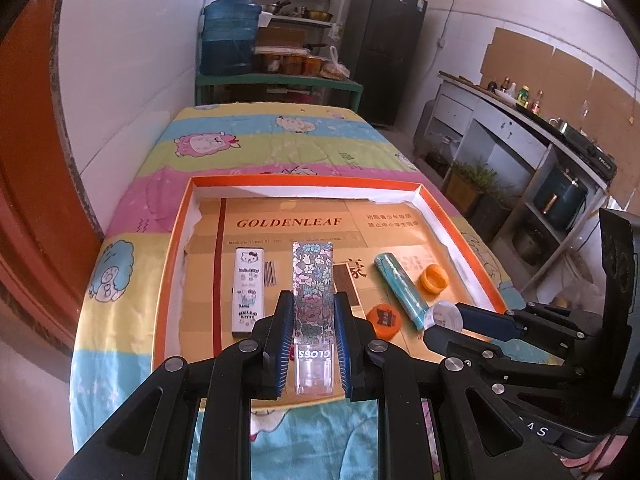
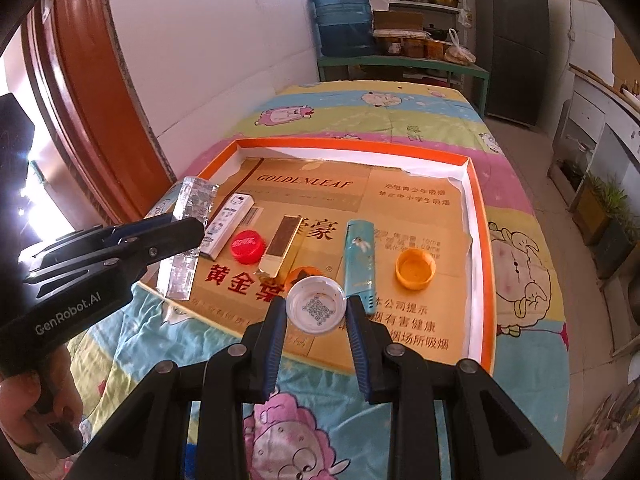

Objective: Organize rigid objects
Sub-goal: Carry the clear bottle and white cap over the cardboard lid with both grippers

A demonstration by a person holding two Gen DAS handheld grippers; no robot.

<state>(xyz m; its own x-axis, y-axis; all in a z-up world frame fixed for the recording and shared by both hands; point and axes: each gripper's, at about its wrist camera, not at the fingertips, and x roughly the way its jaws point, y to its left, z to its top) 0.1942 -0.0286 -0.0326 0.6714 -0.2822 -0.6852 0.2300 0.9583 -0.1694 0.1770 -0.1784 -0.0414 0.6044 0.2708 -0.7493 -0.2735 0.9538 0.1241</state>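
Note:
My left gripper (image 1: 314, 298) is shut on a long floral lip-gloss box (image 1: 312, 272), holding it above the near part of the orange-rimmed tray (image 1: 304, 179). My right gripper (image 2: 315, 304) is shut on a white bottle cap (image 2: 316, 309) over the tray's near edge (image 2: 476, 240). Lying in the tray are a Hello Kitty box (image 2: 230, 226), a red cap (image 2: 248, 245), a gold box (image 2: 282, 250), a teal lighter (image 2: 360, 264) and an orange cap (image 2: 415, 268). In the right wrist view the left gripper (image 2: 192, 232) and its floral box (image 2: 194, 200) show at the left.
The tray lies on a surface covered with a cartoon-print sheet (image 1: 280, 140). A white wall and a red-brown door frame (image 2: 80, 80) run along the left. A water jug (image 1: 230, 36), shelves and a fridge (image 1: 384, 48) stand behind. A person's hand (image 2: 40, 412) shows at the lower left.

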